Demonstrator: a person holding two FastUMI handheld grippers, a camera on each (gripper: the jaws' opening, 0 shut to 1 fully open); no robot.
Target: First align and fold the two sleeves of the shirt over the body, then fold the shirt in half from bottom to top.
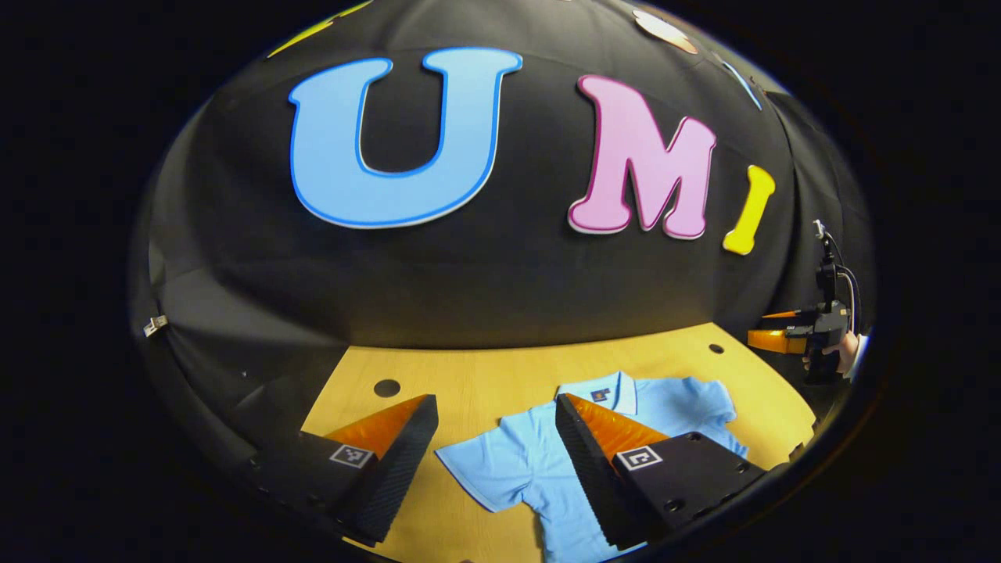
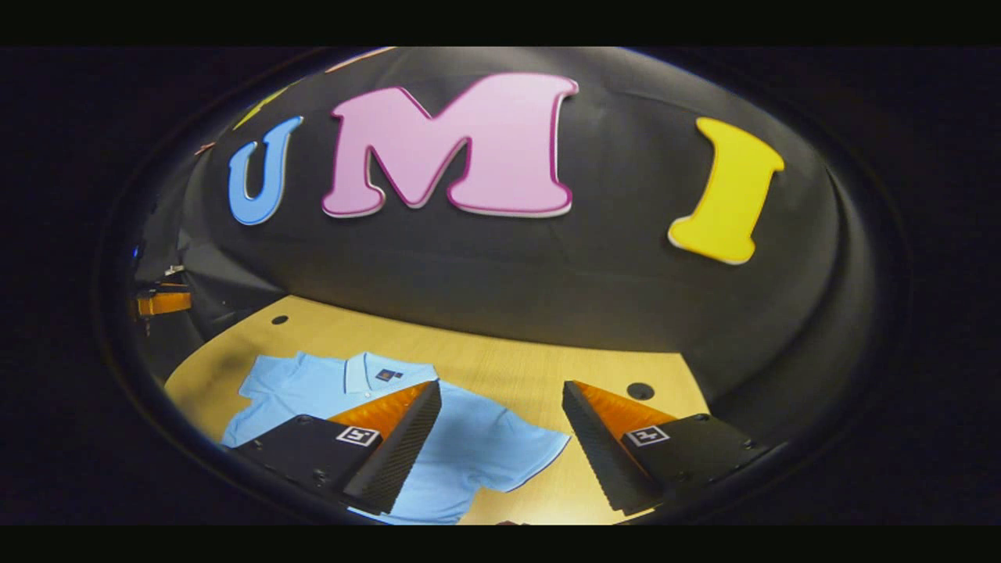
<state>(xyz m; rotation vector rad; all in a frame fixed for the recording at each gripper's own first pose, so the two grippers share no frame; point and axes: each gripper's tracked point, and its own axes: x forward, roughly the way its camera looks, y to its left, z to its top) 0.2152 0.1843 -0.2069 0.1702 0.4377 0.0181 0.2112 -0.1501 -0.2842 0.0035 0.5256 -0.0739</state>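
On the wooden table (image 1: pixel 469 383) a light blue polo shirt (image 1: pixel 516 461) lies flat, collar toward the far wall, both short sleeves spread out to the sides and nothing folded yet. At the left side, the left gripper (image 1: pixel 496 410) hangs above the near edge with its fingers wide apart, gripping nothing; between them the shirt's left sleeve (image 1: pixel 481 465) shows against the wood. Round holes (image 1: pixel 387 387) mark the tabletop near the far edge. At the right side, the right gripper (image 2: pixel 502 395) likewise hovers with fingers spread and empty, the shirt's right sleeve (image 2: pixel 532 457) lying between them. The left gripper view also catches the right gripper far off at right, held by a hand (image 1: pixel 848 352).
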